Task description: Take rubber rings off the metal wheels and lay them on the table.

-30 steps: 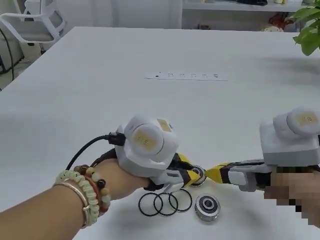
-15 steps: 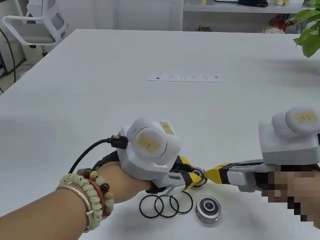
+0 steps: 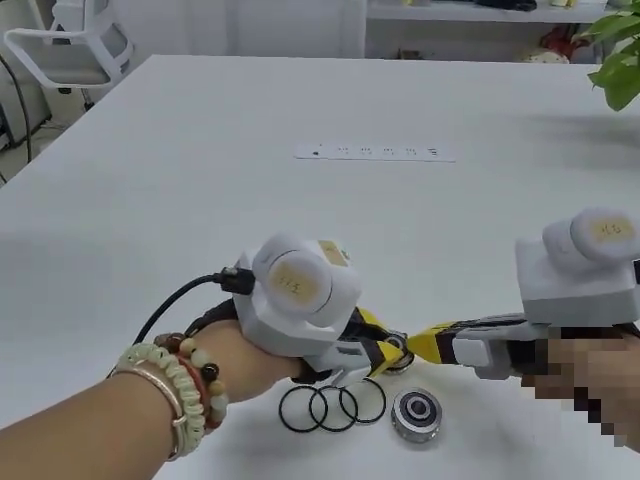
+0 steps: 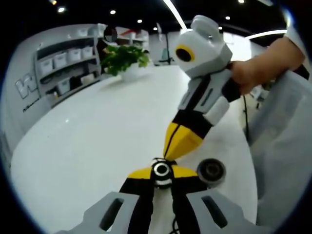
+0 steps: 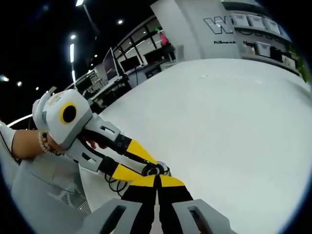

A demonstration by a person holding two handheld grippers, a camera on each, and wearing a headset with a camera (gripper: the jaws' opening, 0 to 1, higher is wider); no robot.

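The left hand-held gripper (image 4: 161,176) pinches a metal wheel (image 4: 161,169) between its yellow jaw tips, just above the counter (image 3: 300,220). The right hand-held gripper (image 5: 156,178) has its jaws pressed together, tips against that wheel's edge; whether they nip the ring cannot be told. Three rubber rings (image 3: 332,406) lie overlapping on the counter, with a second metal wheel (image 3: 415,414) just beside them.
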